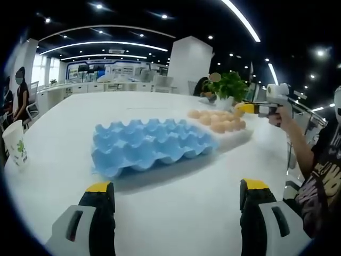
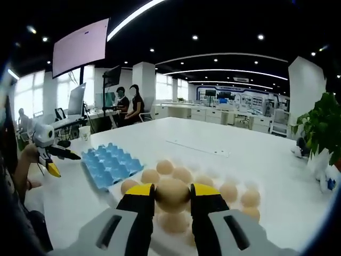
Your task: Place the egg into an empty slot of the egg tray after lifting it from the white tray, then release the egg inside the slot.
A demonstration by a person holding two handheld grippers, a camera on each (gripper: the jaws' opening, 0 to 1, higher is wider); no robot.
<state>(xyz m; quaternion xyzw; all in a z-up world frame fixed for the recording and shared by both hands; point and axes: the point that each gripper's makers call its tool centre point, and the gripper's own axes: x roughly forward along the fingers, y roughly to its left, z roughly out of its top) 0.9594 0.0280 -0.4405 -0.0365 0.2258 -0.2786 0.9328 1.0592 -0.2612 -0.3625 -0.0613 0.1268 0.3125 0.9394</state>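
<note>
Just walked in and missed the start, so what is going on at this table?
A person holds a two-jaw gripper in each hand. The right gripper is shut on a tan egg, just above the other eggs on the white tray. The blue moulded egg tray lies beside it on the white table, its slots all empty. The left gripper is open over the table, holding nothing.
</note>
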